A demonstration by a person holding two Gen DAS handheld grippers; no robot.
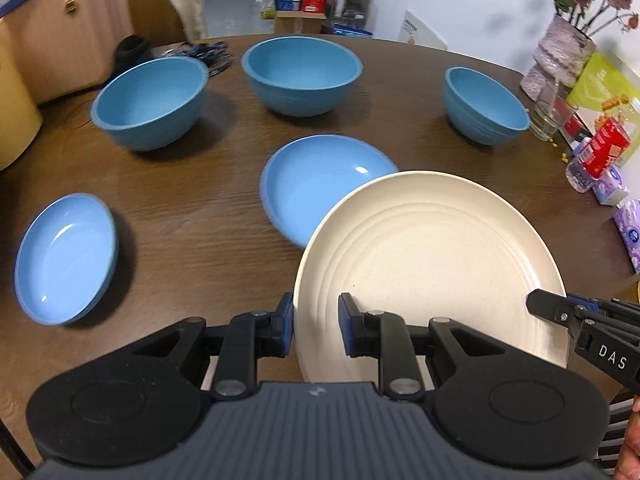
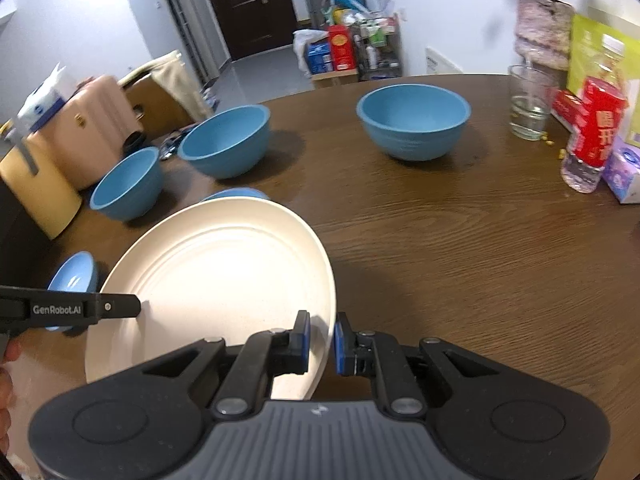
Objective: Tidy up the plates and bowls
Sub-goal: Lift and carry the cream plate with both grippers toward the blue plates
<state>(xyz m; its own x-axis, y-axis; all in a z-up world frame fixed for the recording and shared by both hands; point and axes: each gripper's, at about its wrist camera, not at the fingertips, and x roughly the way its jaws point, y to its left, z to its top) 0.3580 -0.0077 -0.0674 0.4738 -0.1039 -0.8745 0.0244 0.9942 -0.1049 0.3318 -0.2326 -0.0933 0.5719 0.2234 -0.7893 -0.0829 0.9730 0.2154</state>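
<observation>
A brown wooden table carries the dishes, with a hallway door behind. The cream plate is held over the table's near part, partly covering a shallow blue plate. The left gripper is clamped on the plate's left rim; the right gripper pinches its right rim. Another blue plate lies off to the left, three blue bowls stand farther back, and a glass sits by the flower vase.
</observation>
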